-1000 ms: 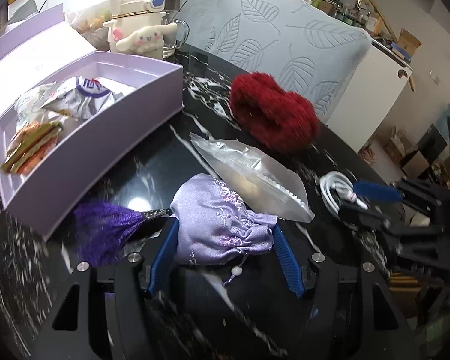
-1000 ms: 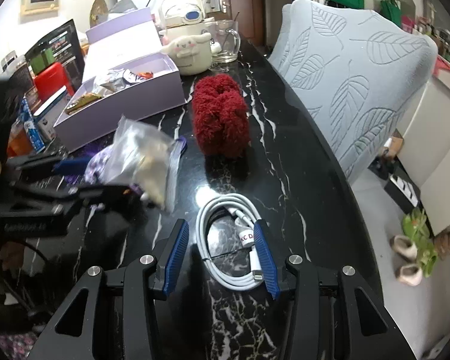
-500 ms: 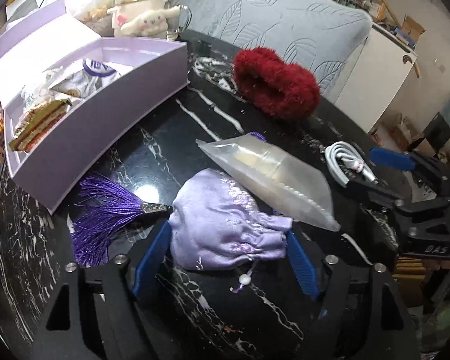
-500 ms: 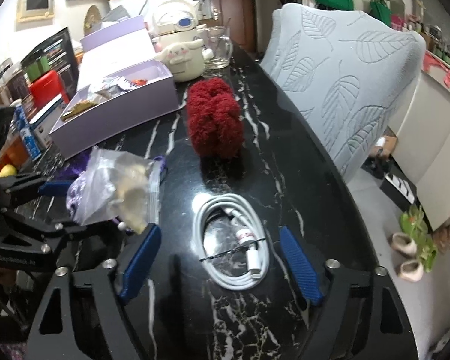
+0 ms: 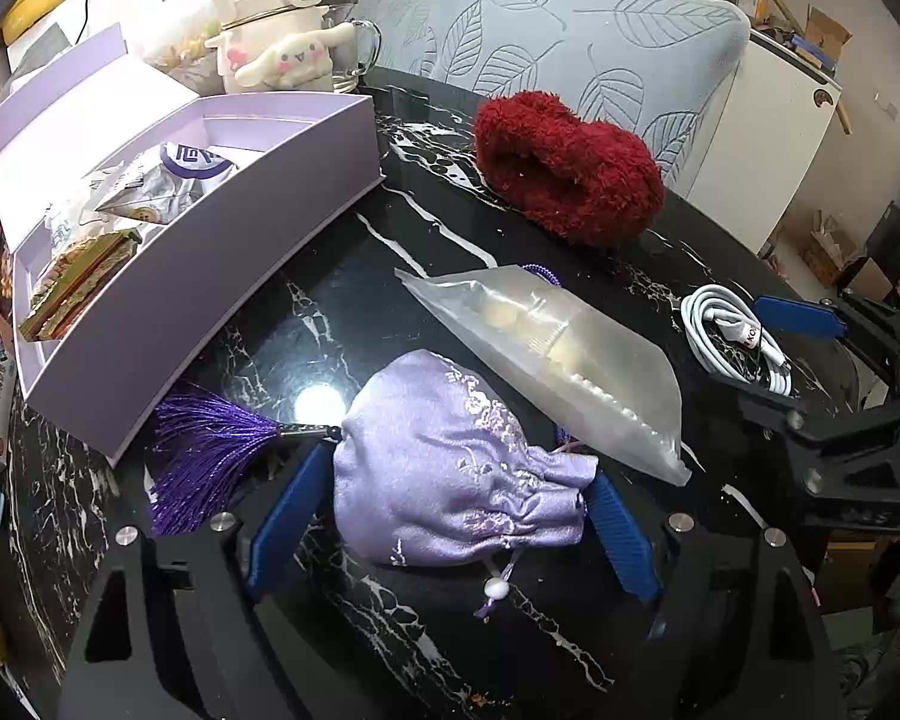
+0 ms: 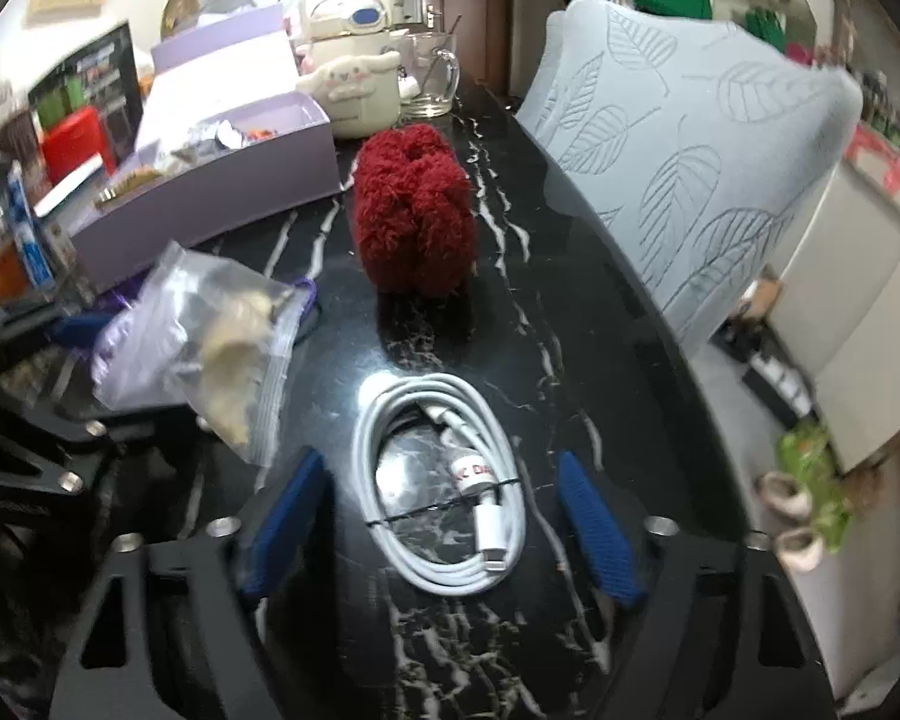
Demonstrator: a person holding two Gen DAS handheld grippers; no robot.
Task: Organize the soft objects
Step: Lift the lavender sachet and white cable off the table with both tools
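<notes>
A lilac embroidered drawstring pouch (image 5: 426, 420) with a purple tassel (image 5: 210, 444) lies on the black marble table (image 5: 342, 300). My left gripper (image 5: 459, 474) straddles it, and its jaws are opening with the pads just at the pouch's sides. A clear zip bag (image 5: 558, 354) rests across the pouch's far edge. A coiled white charging cable (image 6: 426, 387) lies between the jaws of my right gripper (image 6: 441, 459). These jaws are closing, with a gap left on each side. A red fuzzy item (image 6: 414, 210) sits farther back.
An open lilac box (image 5: 210, 276) holding snack packets stands at the left. A cream character kettle (image 5: 270, 42) and a glass mug (image 6: 432, 78) are behind it. A chair with a leaf-pattern cover (image 6: 690, 150) borders the table's right edge. Boxes and clutter crowd the far left.
The left jaws have spread away from the pouch, which stays on the table. The right jaws opened wide around the cable, then narrowed again. Both hands stayed nearly in place.
</notes>
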